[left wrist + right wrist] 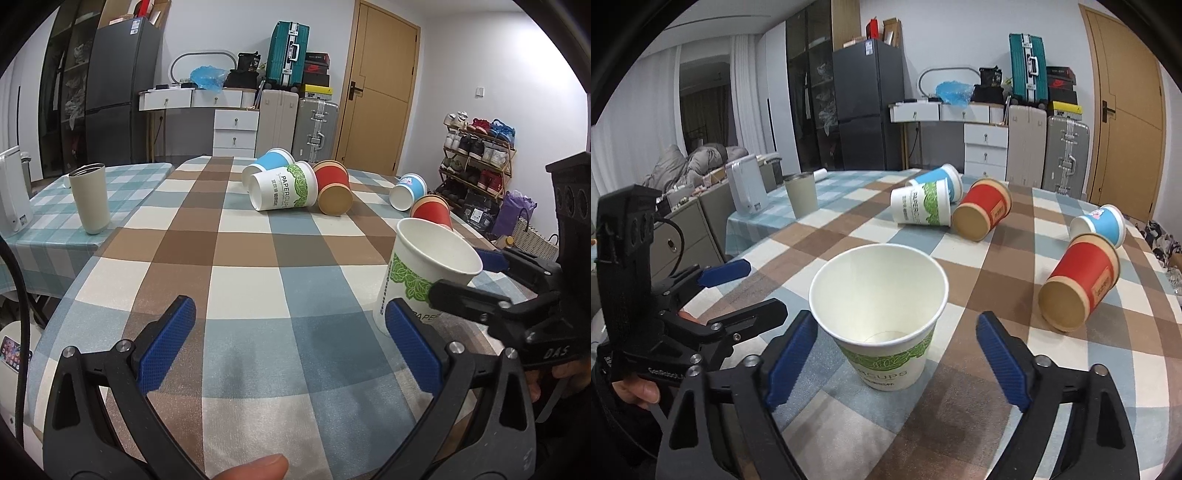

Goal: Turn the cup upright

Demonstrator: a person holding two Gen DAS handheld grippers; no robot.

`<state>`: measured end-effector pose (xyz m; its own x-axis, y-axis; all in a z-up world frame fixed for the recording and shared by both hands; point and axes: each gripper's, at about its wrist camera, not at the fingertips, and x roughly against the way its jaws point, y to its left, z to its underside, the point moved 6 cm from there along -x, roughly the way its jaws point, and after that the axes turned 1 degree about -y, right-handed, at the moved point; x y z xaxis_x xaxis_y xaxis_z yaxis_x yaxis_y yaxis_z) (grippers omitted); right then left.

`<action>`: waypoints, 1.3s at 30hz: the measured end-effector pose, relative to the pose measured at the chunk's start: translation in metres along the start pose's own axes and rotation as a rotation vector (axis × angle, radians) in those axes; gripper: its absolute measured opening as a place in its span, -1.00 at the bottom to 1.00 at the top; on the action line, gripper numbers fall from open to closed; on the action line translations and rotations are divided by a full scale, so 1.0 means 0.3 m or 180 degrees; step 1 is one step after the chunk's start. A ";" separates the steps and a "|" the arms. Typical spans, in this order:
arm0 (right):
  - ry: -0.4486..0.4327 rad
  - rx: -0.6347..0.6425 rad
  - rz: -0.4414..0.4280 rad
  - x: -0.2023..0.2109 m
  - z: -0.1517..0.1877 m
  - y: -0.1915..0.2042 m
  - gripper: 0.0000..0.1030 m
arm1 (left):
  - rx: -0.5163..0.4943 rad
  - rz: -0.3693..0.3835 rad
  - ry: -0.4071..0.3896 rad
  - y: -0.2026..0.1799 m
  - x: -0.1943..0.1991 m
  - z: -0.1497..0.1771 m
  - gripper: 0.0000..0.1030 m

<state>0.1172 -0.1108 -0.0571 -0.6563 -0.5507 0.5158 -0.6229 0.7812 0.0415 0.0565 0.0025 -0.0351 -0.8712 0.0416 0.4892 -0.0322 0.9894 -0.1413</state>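
Observation:
A white paper cup with green leaf print (882,317) stands upright on the checked tablecloth, mouth up. It also shows at the right of the left wrist view (424,273). My right gripper (897,354) is open, its blue pads on either side of the cup with gaps to both. My left gripper (291,343) is open and empty over bare cloth, left of the cup.
Several cups lie on their sides farther back: a white one (284,186), a blue one (271,162), a red one (334,188), another blue (408,190) and another red (1078,280). A steel tumbler (90,197) stands on the side table at left.

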 end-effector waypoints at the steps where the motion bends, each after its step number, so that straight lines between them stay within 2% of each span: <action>1: -0.0040 -0.0011 -0.0005 0.012 0.002 -0.008 0.86 | -0.0008 0.0010 -0.0013 -0.003 0.002 -0.002 0.99; 4: -0.0162 -0.0104 -0.0055 0.051 0.012 -0.044 1.00 | -0.0040 0.0060 -0.0049 -0.016 0.012 -0.003 0.99; 12: -0.0575 -0.0271 -0.0180 0.164 0.023 -0.110 1.00 | -0.0123 0.0161 -0.0124 -0.062 0.021 0.001 0.99; 17: -0.0695 -0.0239 -0.0237 0.199 0.030 -0.106 1.00 | -0.0132 0.0202 -0.0197 -0.074 0.031 -0.003 0.99; 39: -0.0684 -0.0183 -0.0257 0.196 0.041 -0.087 1.00 | -0.0150 0.0209 -0.0233 -0.080 0.045 0.000 0.99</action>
<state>0.0897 -0.1671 -0.0383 -0.6846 -0.6572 0.3151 -0.6559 0.7441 0.1271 0.0456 -0.0206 -0.0251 -0.9042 0.0980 0.4157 0.0478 0.9904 -0.1294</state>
